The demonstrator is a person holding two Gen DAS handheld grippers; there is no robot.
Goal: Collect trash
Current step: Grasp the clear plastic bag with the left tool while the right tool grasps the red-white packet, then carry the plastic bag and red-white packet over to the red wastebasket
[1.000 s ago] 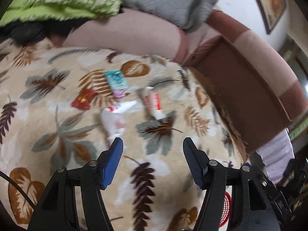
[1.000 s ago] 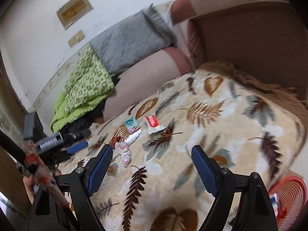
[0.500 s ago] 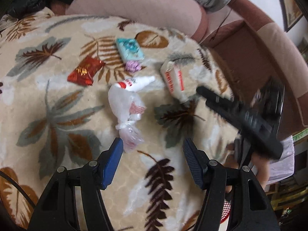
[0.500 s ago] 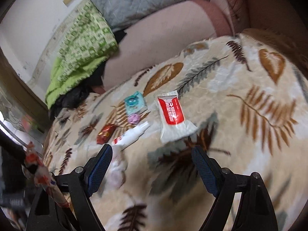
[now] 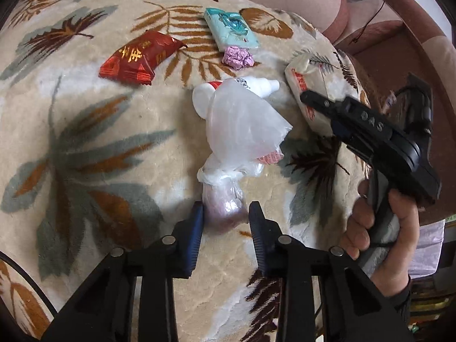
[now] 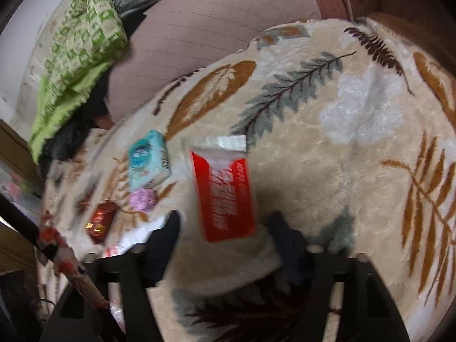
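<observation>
1. Both claws have dropped closer to the leaf-patterned blanket since a second ago; litter that was small and far off now fills each view, and both sets of jaws have narrowed.
2. Left claw: jaws closing, with the knotted end of a clear plastic bag between the blue pads; the left pad looks to be touching the film, the right one just short of it; no firm clamp yet.
3. Right claw: jaws closing around the near end of the red-and-white sachet, which lies flat between them; blur hides whether the pads touch it.
4. Placement, as I judge it: each claw takes one piece at once; the bag is approached at its knot, likely the firmest part of a limp thing.
5. Container: only the bag holds anything; pinkish scraps show through the film, too vague to name.
6. Still loose on the blanket: red snack wrapper, teal tissue pack, crumpled pink paper, and a white bottle partly under the bag.
</observation>
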